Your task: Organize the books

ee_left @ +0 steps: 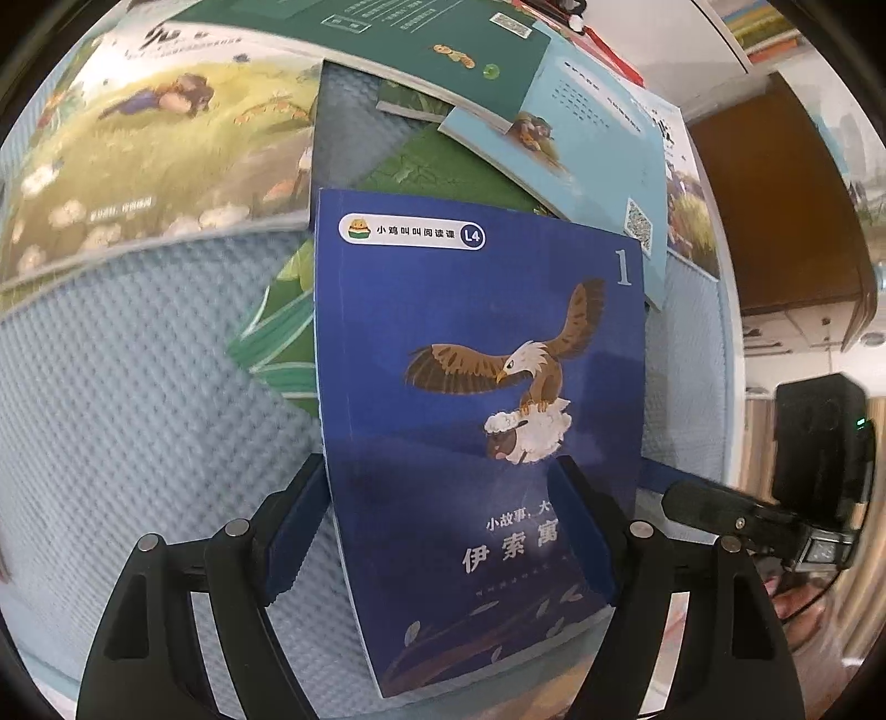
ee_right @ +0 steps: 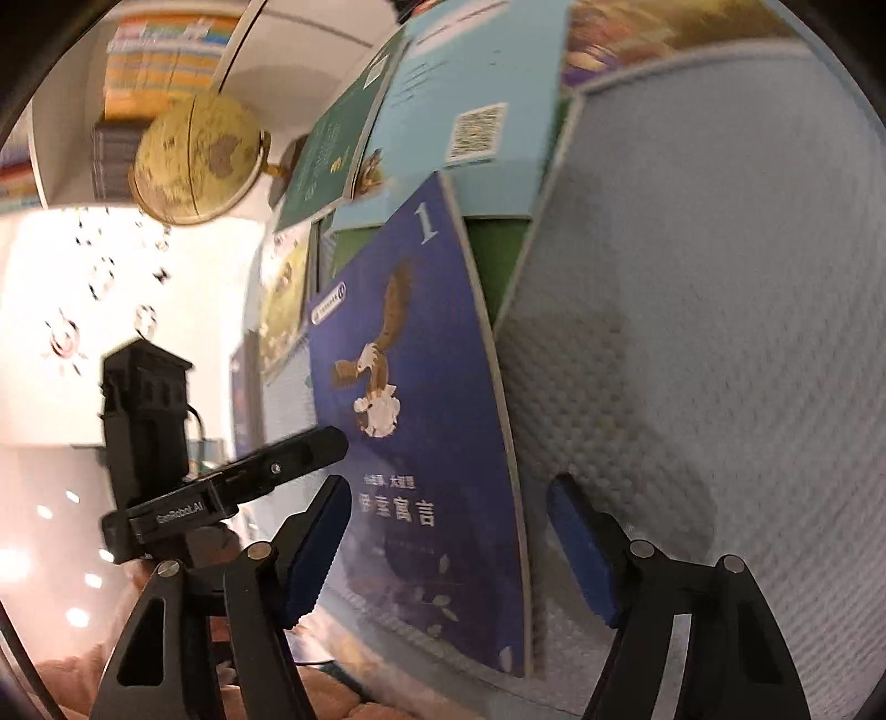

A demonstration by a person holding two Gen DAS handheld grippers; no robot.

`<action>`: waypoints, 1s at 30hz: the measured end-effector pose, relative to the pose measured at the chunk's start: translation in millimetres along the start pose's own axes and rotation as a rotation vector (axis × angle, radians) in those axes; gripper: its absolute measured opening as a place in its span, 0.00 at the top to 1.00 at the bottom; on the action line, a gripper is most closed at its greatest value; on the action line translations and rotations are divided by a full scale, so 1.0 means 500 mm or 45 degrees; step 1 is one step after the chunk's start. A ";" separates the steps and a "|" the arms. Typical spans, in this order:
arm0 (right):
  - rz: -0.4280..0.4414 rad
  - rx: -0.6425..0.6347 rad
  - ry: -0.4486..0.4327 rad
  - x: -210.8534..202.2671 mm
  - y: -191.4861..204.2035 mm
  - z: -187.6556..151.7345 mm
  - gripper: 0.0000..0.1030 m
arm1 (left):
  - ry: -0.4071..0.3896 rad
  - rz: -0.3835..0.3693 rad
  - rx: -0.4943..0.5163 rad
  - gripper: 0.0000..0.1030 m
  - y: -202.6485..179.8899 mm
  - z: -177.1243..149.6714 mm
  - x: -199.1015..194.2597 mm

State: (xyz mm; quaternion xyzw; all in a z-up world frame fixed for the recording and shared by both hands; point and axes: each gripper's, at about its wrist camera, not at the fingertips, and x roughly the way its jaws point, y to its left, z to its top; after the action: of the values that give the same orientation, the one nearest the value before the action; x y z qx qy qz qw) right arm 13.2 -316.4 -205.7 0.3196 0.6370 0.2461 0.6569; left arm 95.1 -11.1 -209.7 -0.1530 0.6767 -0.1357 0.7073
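- My left gripper (ee_left: 443,531) points steeply down at the blue book (ee_left: 482,399). The book's near part lies between its two blue pads: the left pad (ee_left: 293,531) sits at the book's spine edge and the right pad (ee_left: 587,531) lies over the cover, by the title. I cannot tell whether they are pressing on it.
- The blue book shows an eagle carrying a sheep, a white label at its far left corner and a figure 1 at its far right corner. It lies cover up on the light blue quilted cloth (ee_left: 138,387), its far end over other books.
- Under its far left side a green book (ee_left: 277,343) with a leaf pattern sticks out. Beyond its far right corner lies a light blue book (ee_left: 598,160) with a square code, partly over another dark green book (ee_left: 432,44) farther away.
- To the far left lies a large book with a meadow picture (ee_left: 160,160).
- My right gripper (ee_right: 448,548) stands with its jaws apart, nothing clamped. The blue book's near right edge (ee_right: 421,443) runs between the pads, with the right pad (ee_right: 581,554) over bare cloth just beside that edge.
- From the right wrist my left gripper's finger shows as a black bar against the book's left side.
- A yellow globe (ee_right: 194,160) stands far off to the left.
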 end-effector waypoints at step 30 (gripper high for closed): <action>-0.052 -0.115 -0.040 0.020 0.034 -0.005 0.41 | -0.114 -0.130 -0.125 0.61 0.075 -0.040 -0.037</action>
State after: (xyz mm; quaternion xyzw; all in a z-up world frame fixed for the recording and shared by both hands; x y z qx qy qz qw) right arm 12.8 -297.3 -200.2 0.2803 0.6211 0.2561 0.6856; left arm 73.6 29.9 -208.4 -0.2278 0.6415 -0.1312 0.7206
